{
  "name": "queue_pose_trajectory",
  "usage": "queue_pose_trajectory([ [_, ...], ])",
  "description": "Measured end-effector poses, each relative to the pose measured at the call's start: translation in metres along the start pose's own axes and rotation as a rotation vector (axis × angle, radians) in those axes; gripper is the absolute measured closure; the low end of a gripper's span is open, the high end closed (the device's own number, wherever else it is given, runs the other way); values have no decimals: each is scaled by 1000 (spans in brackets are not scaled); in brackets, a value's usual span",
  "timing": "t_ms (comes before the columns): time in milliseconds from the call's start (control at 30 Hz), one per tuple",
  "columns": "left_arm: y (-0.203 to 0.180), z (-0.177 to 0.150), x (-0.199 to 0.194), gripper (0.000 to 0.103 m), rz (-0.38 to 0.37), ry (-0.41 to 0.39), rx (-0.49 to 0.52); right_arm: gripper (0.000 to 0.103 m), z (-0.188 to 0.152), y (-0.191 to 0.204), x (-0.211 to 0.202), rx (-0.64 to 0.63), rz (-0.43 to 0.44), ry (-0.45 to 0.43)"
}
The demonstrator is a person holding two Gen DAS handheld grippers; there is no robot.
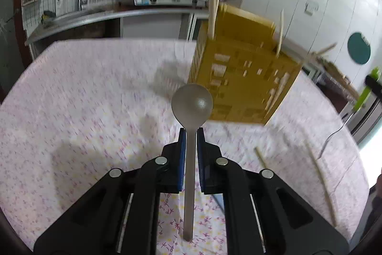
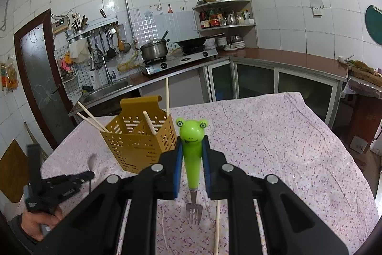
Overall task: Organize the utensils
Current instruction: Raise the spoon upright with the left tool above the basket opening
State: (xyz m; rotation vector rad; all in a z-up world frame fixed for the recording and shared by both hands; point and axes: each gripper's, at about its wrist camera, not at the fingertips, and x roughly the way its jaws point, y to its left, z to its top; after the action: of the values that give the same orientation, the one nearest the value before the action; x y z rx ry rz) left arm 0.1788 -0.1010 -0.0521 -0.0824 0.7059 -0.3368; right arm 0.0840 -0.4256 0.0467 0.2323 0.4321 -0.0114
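Note:
My left gripper is shut on a metal spoon, bowl forward, held above the floral tablecloth just short of the yellow perforated utensil holder. The holder stands on the table with several chopsticks leaning in it. My right gripper is shut on a green frog-handled fork, tines pointing back toward the camera. The left gripper also shows in the right wrist view, low at the left. The fork shows at the right edge of the left wrist view.
Loose chopsticks lie on the cloth: in the left wrist view to the right, and in the right wrist view under my fingers. The table has a floral cloth. A kitchen counter with stove and pot stands behind.

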Motion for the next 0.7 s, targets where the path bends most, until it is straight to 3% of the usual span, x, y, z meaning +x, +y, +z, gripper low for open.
queue_pose_trajectory([
  [233,-10,21,-50,98,-17,-127,15,87,9,9,-9,-15,16,-30],
  [700,-30,56,-113,98,-21,-313,55,87,26,22,-32,-44,37,-85],
])
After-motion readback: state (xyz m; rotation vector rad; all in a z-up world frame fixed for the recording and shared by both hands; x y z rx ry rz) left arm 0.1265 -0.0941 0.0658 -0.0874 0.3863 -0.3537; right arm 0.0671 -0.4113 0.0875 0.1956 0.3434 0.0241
